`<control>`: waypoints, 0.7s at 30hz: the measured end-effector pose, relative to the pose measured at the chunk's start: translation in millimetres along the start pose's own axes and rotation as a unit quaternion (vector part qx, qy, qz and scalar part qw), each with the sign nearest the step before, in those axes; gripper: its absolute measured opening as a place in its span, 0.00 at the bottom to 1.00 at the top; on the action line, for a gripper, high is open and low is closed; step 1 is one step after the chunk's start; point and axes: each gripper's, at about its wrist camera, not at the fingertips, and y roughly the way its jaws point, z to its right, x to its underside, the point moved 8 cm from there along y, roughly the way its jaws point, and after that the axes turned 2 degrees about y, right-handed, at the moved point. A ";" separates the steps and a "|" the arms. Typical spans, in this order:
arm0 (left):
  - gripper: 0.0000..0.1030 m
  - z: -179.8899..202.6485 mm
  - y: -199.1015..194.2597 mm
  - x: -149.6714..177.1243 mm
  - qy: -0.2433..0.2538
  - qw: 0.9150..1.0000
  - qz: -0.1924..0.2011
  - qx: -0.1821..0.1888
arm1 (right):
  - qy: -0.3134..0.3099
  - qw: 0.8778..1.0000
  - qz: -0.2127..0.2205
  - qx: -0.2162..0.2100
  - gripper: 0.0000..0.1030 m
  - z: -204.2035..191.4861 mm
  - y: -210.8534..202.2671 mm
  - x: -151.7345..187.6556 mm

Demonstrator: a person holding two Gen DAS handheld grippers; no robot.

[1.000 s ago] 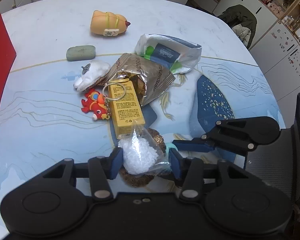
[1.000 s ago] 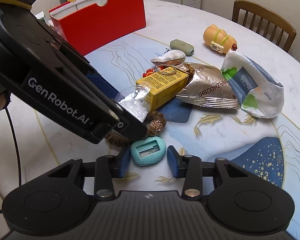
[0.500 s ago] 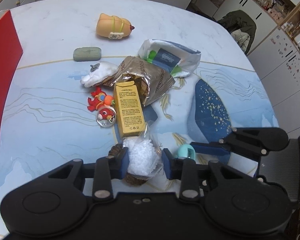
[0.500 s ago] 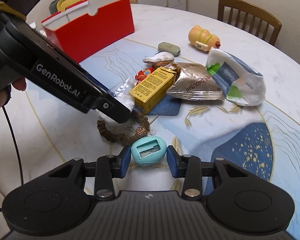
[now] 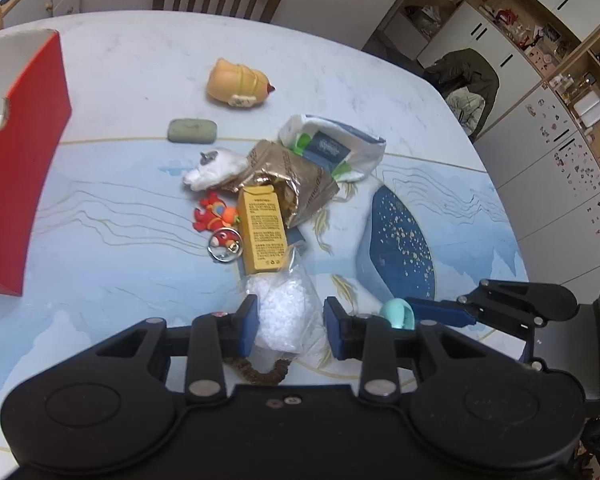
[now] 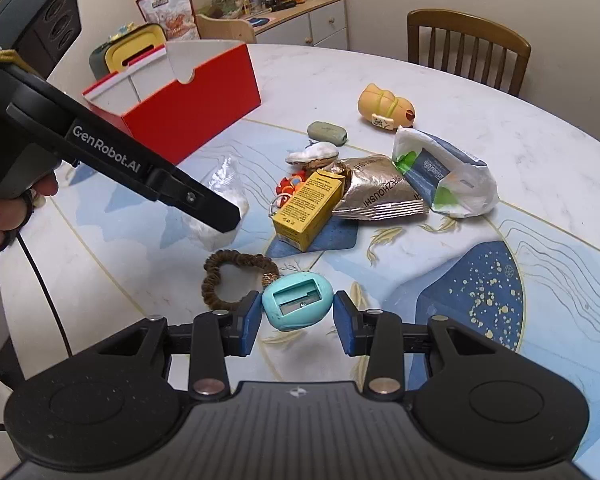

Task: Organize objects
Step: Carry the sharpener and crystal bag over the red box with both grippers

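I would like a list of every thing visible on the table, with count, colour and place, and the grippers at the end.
storage box: one, red, far left
toy: one, orange, far side
soap bar: one, grey-green, near toy
white pouch: one, beside foil bag
foil bag: one, gold-brown, centre
plastic bag: one, white and blue, right of foil bag
carton: one, yellow, centre
keychain: one, red-orange, left of carton
hair tie: one, brown, near front
left gripper: shut on bag of white granules
right gripper: shut on sharpener, turquoise

Red box (image 6: 192, 108), yellow carton (image 6: 306, 210), teal sharpener (image 6: 297, 306).
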 end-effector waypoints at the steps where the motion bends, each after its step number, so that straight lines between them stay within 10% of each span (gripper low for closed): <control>1: 0.32 -0.5 -3.7 -0.3 0.001 1.000 0.001 -0.001 | 0.003 1.000 0.001 -0.002 0.37 -1.5 -2.6 -1.3; 21: 0.32 -66.8 -88.5 -17.1 0.025 0.997 0.036 -0.056 | -0.025 0.999 0.034 0.016 0.37 -68.8 -30.1 -80.4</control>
